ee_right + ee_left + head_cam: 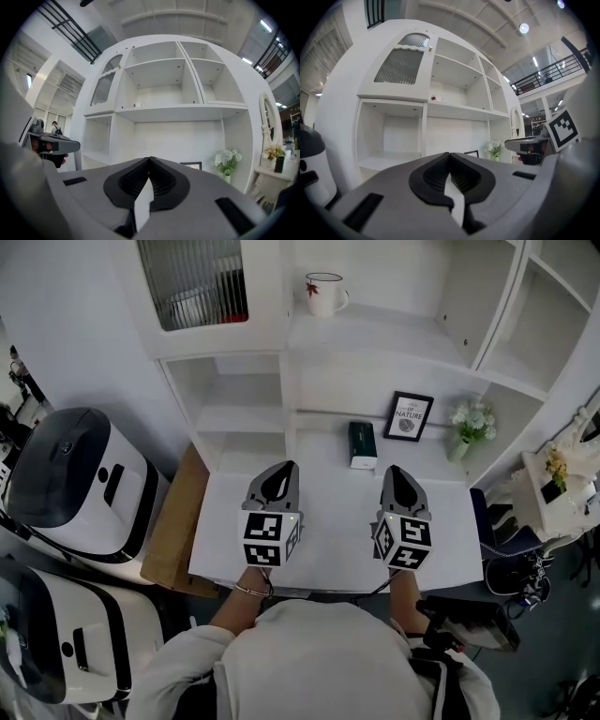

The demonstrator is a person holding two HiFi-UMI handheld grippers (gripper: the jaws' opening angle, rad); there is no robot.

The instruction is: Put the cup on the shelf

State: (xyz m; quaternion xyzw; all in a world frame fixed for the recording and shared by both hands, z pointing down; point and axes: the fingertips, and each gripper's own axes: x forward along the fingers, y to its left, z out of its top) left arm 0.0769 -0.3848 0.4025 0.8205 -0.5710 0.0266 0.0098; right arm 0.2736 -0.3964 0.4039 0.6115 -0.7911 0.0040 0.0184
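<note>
White mug (323, 293) already stands on the shelf (375, 338), well ahead of the left gripper (279, 476) and right gripper (400, 479), both pinched together and empty, so nothing seems left to do.

Left tongs (284, 468) and right tongs (392, 471) are grey shells with black ribbed pads (465, 179) and black-and-white marker cubes (270, 538), plus a pale top (309, 662) and thin bracelet (249, 591).

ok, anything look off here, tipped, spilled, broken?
Nothing stands out. The cup stands upright on the shelf. The picture frame, box and flower vase sit tidy on the desk, nothing spilled. The left claw and right claw are shut and empty.
</note>
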